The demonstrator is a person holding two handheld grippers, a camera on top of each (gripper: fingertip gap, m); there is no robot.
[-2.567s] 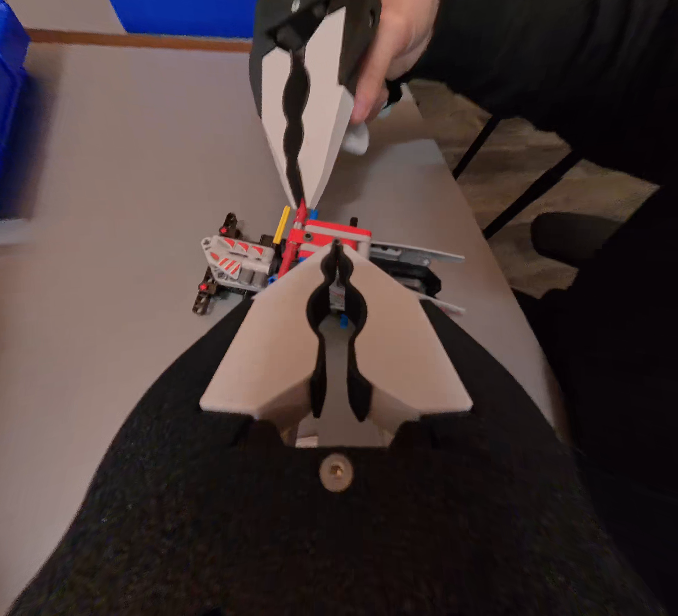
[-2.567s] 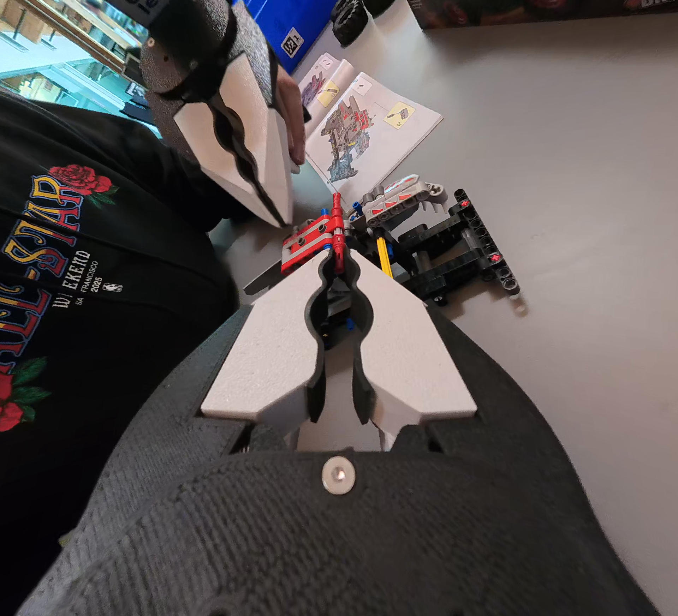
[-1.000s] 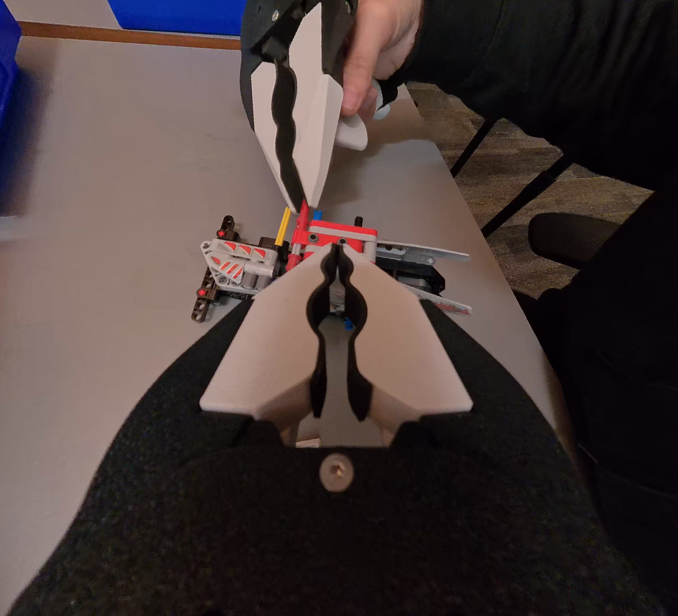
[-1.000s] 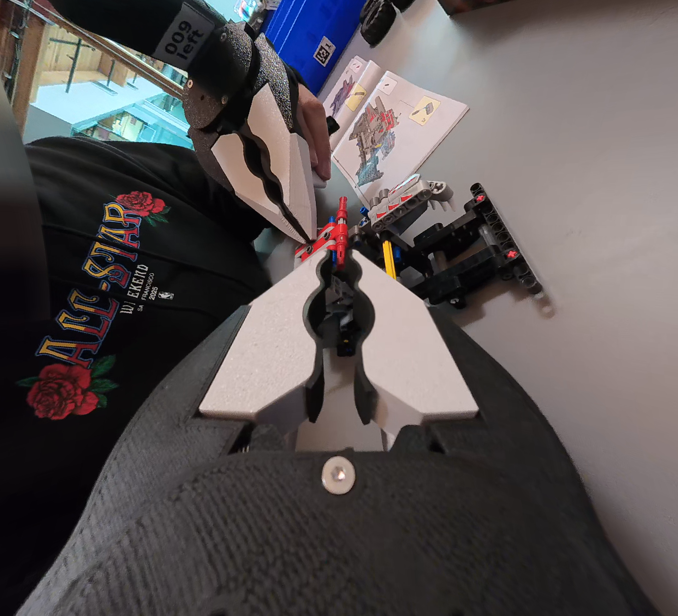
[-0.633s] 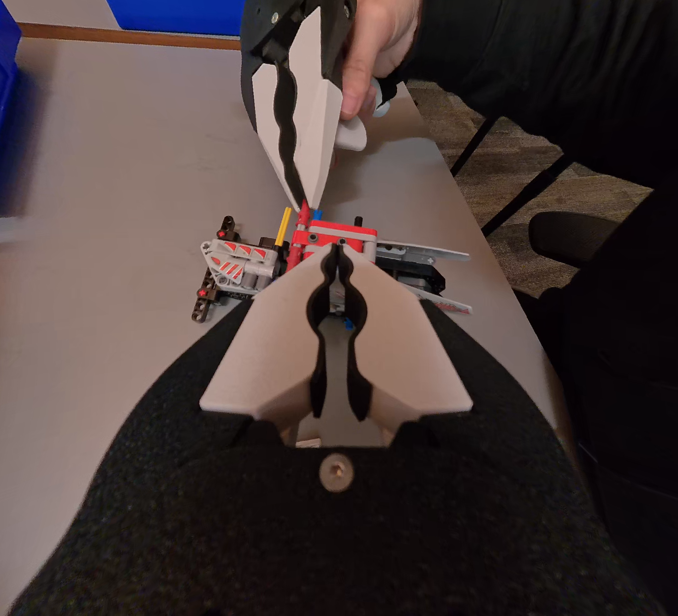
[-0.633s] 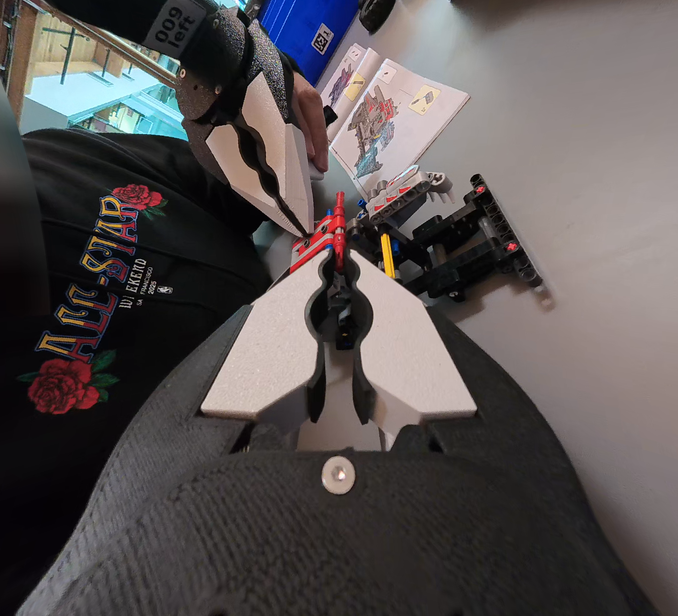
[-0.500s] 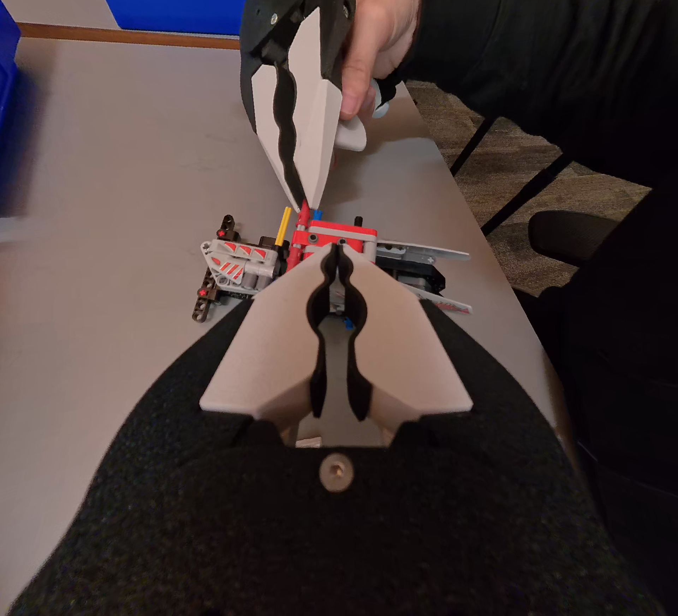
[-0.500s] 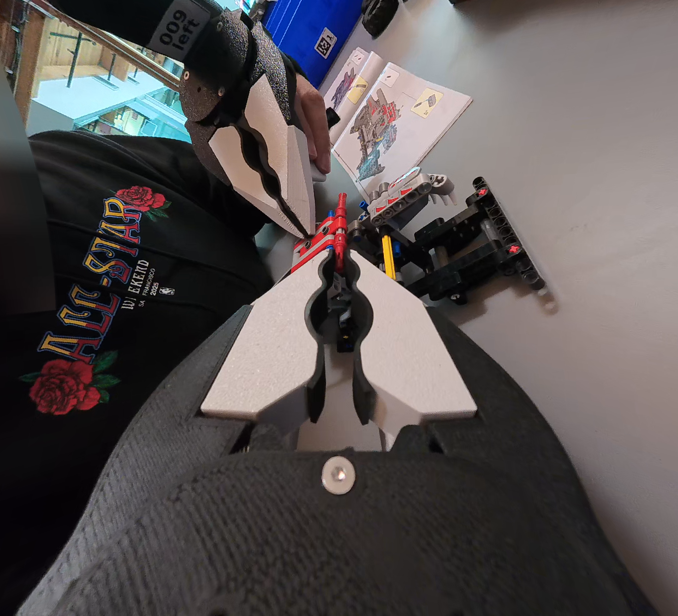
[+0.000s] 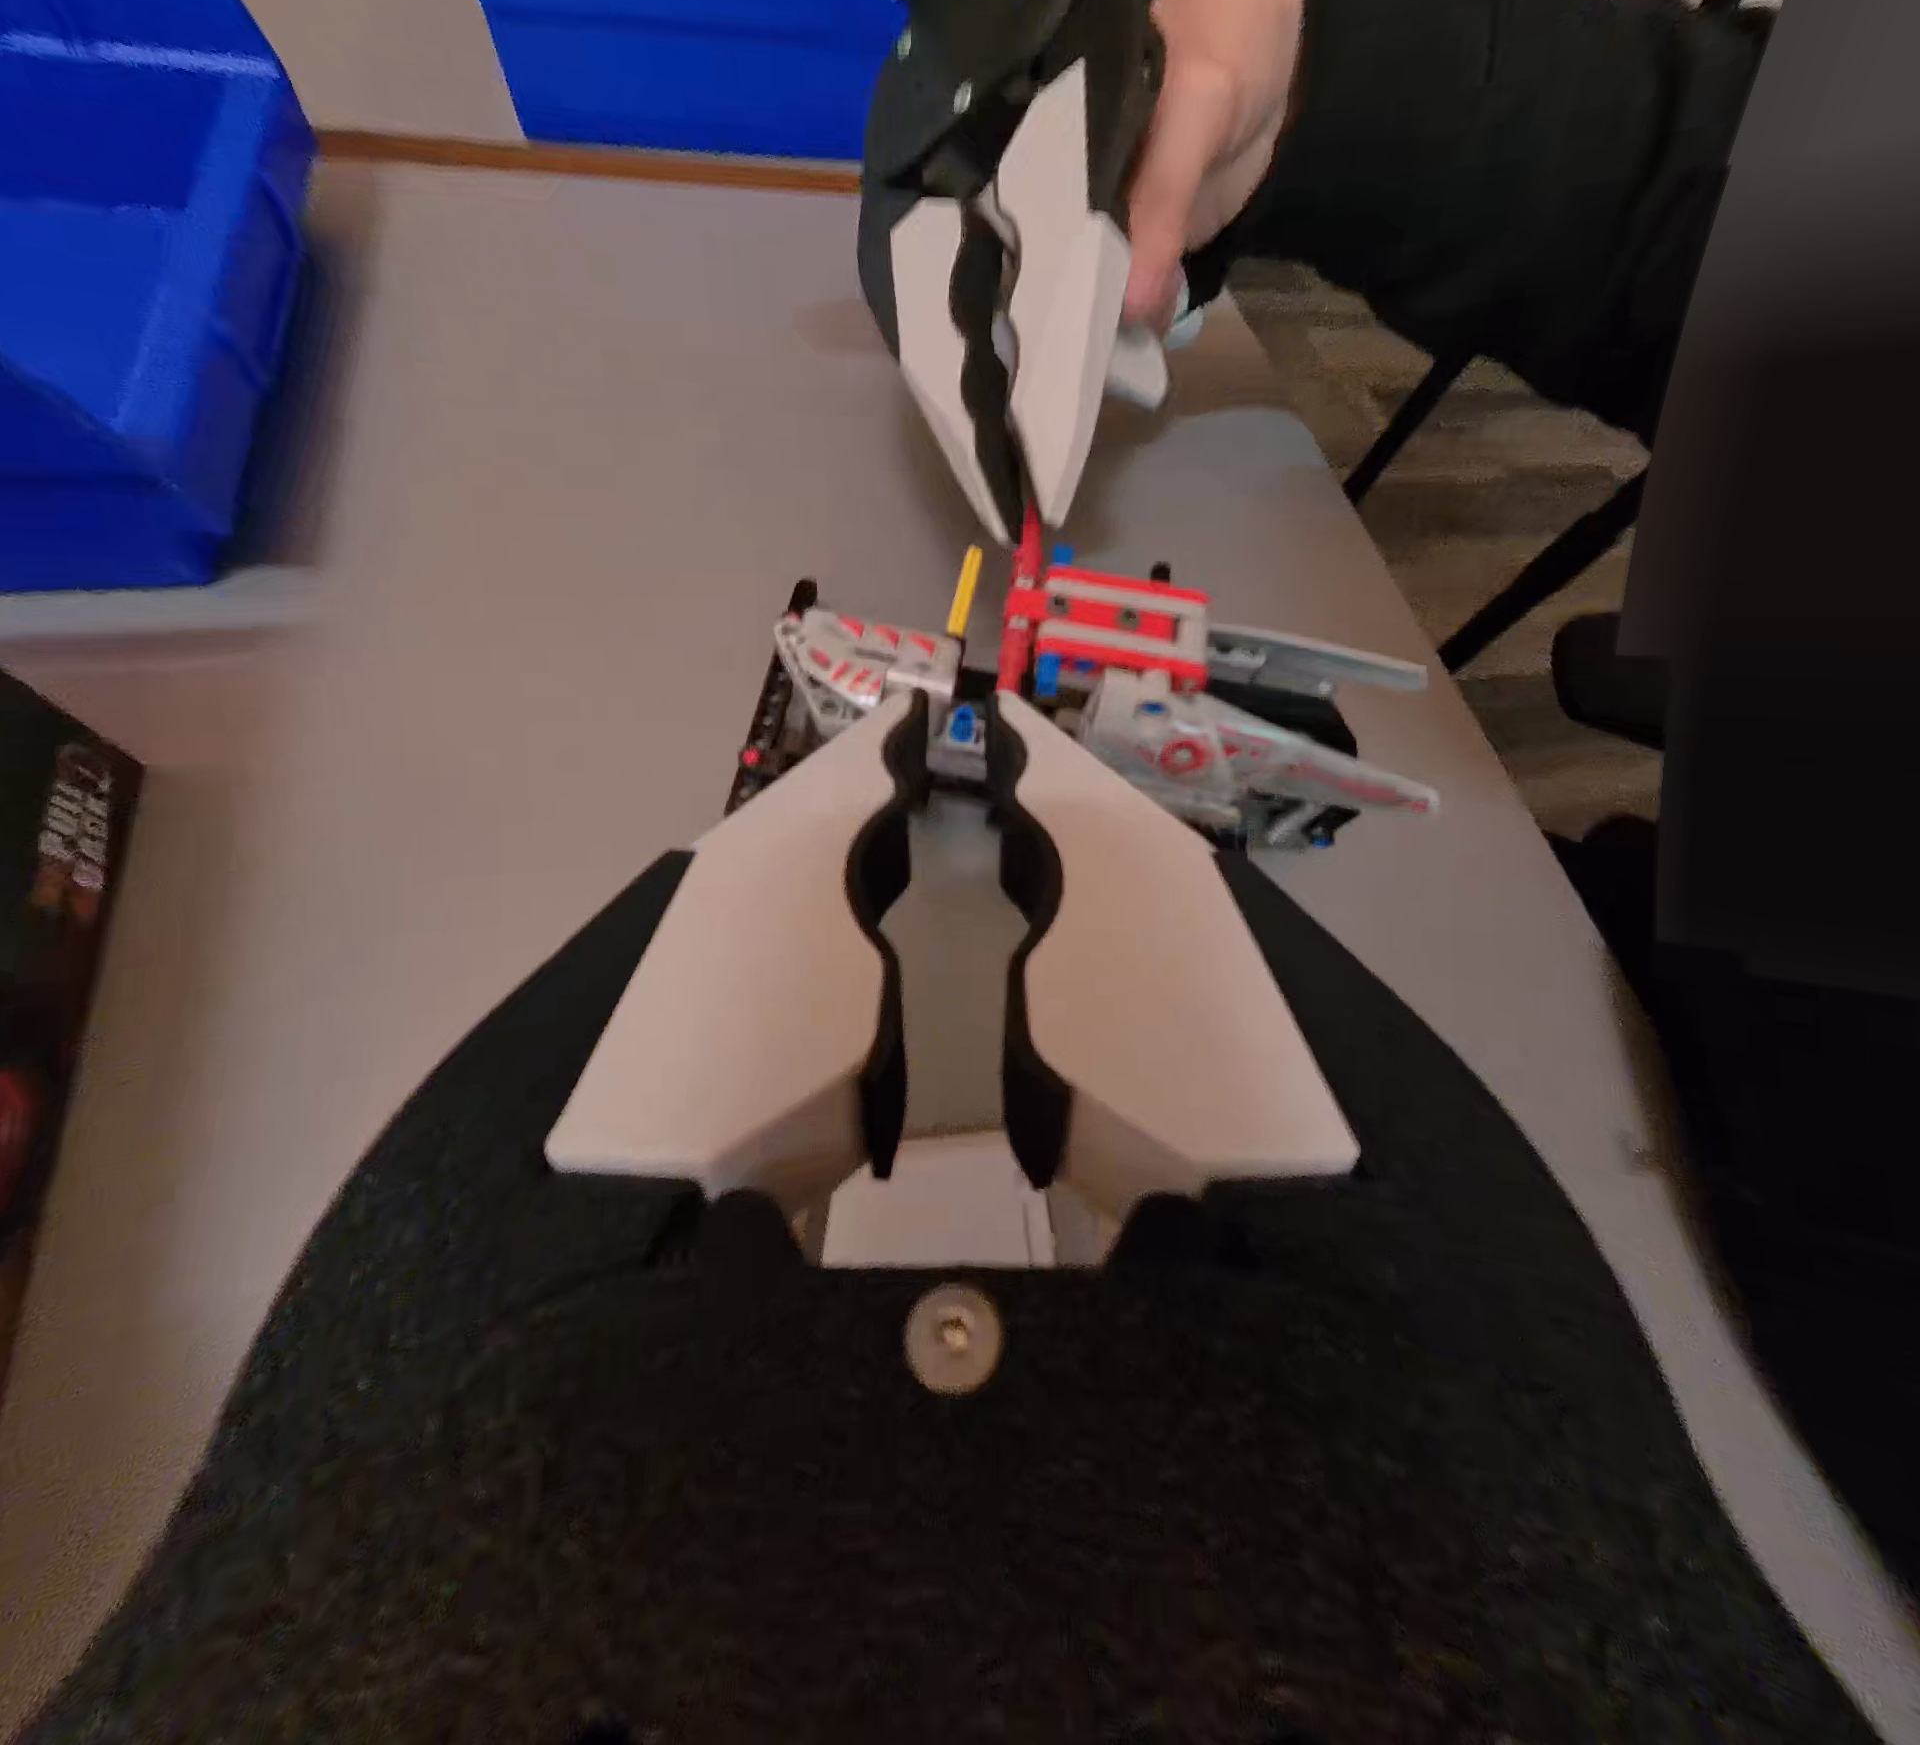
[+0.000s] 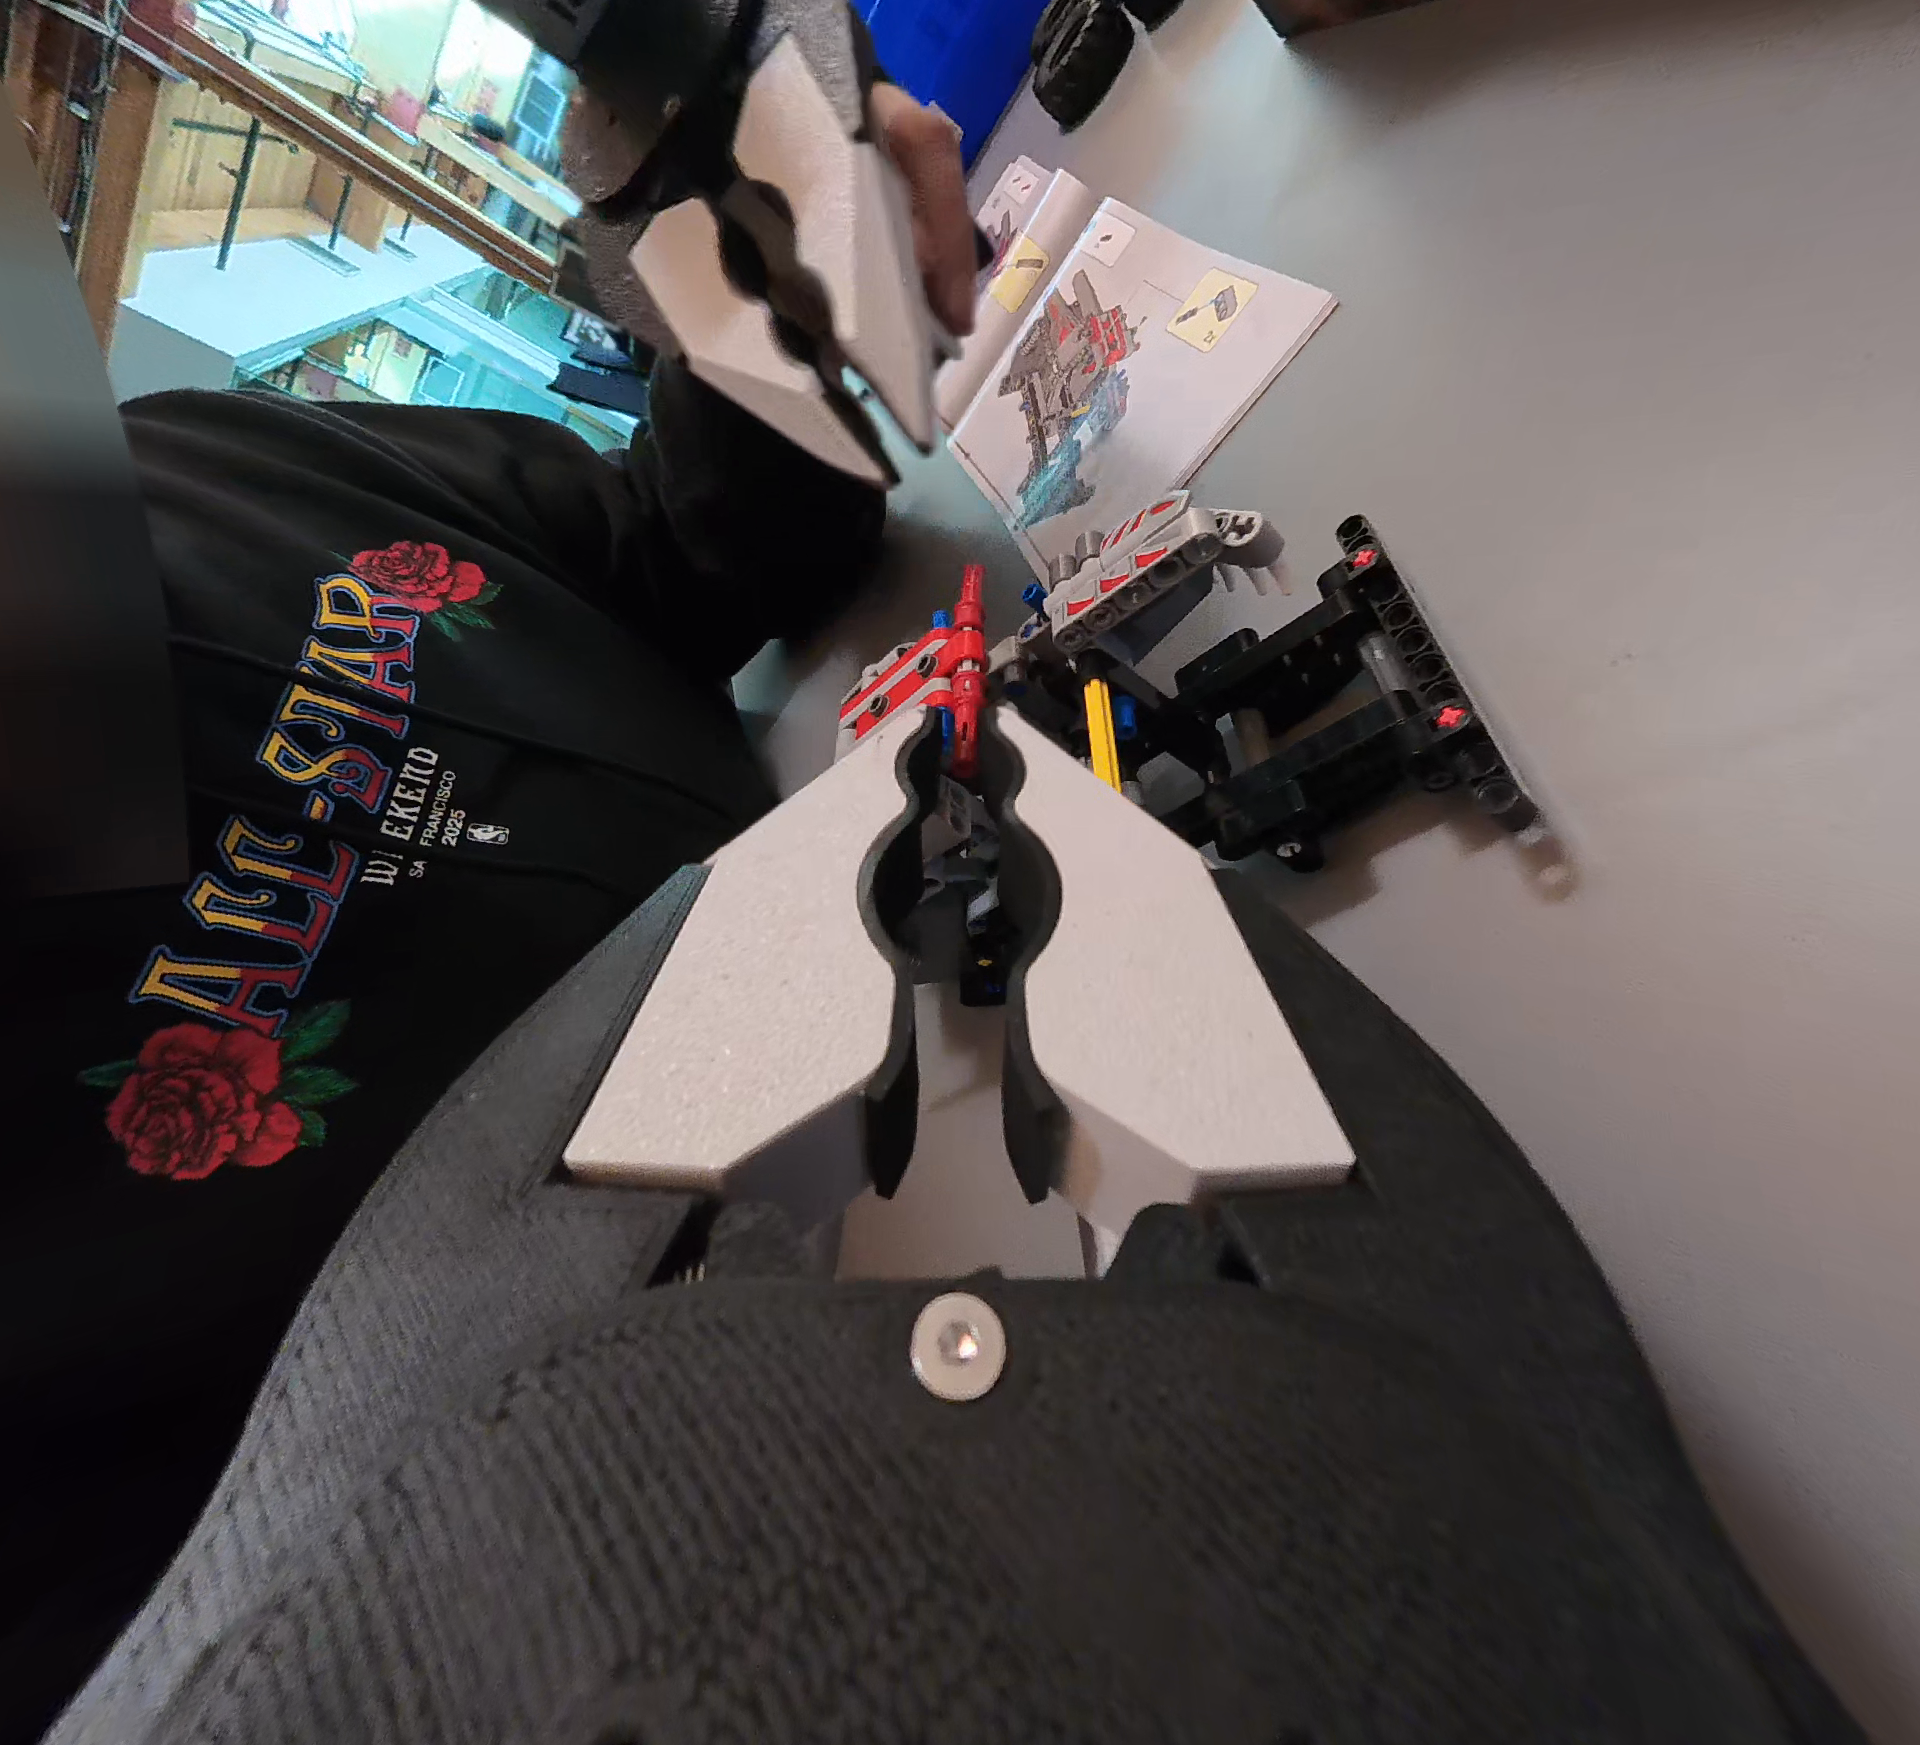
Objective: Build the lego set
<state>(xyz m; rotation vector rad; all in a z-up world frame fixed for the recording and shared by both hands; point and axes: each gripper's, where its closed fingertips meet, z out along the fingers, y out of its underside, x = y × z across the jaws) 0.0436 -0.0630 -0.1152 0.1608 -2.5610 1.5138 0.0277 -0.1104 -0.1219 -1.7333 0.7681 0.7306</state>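
my right hand-held gripper (image 10: pixel 956 729) is clamped on the red axle (image 10: pixel 968 656) of the lego model (image 10: pixel 1226 708) on the grey surface (image 10: pixel 1558 345) (booklet (image 10: pixel 1132 355) just behind). my left hand-held gripper (image 9: pixel 951 719) is slightly apart, off the model, holding nothing.

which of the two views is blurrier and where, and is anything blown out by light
Left wrist view: motion blur smears the blue bins and the picture's edges, while the lego model stays fairly sharp. Right wrist view: mostly crisp on the model and the booklet; only the left gripper above is smeared, and the window behind it is bright but not washed out.
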